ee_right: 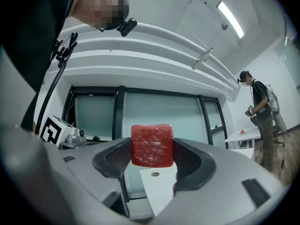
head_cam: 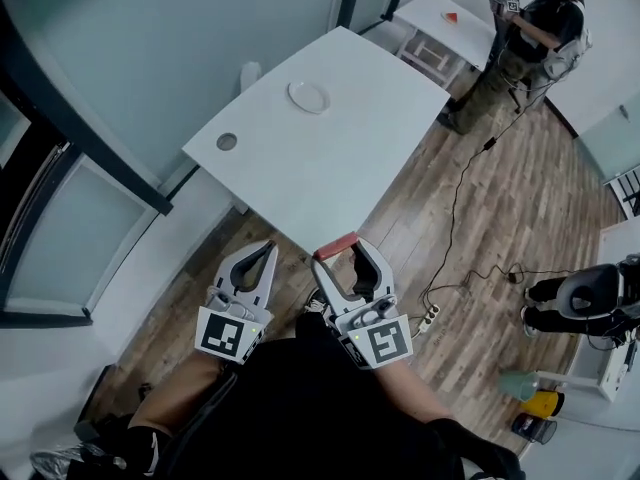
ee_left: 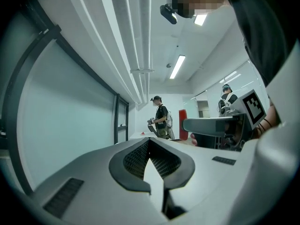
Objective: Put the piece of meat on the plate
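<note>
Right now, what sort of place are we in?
Probably an office or lab room set up for recording work: a plain white table, glass partition walls, and a second person at another table, apparently holding similar gear. A cable trails over the wood floor.

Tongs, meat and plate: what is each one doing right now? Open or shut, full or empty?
plate: empty, lying on the white table.
left tongs: shut, holding nothing.
piece of meat: pinched between two jaws, held up, not yet on the plate.
right tongs: shut on the piece of meat.
</note>
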`<action>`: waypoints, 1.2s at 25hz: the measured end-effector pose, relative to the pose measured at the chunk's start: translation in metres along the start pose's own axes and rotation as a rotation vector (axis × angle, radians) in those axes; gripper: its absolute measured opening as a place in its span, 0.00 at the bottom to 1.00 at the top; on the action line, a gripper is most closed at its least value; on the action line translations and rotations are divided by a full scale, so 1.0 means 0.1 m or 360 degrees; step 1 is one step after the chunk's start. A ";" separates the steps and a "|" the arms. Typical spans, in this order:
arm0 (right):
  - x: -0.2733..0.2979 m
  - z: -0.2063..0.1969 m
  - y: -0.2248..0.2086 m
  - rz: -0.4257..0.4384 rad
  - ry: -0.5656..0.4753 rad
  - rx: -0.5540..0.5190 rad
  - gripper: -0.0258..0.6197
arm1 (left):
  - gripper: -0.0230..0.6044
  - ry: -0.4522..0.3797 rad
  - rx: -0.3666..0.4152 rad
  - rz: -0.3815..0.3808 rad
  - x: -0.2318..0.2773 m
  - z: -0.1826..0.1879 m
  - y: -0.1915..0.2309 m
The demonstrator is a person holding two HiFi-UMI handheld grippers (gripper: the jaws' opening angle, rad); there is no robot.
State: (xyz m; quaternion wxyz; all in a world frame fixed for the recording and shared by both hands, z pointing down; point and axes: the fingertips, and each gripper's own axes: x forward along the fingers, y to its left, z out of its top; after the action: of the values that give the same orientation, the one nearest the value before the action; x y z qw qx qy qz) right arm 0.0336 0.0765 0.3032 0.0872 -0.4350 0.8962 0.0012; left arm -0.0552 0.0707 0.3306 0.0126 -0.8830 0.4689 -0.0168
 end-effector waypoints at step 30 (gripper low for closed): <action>1.71 -0.28 -1.35 -0.0093 0.0199 0.0011 0.47 | 0.02 0.0098 -0.0036 -0.0134 1.95 -0.12 1.15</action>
State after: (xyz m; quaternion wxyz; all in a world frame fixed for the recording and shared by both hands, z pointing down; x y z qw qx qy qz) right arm 0.0313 -0.1427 0.3137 0.0325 -0.4599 0.8868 -0.0318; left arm -0.0415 -0.1555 0.3418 -0.0125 -0.9011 0.4316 -0.0394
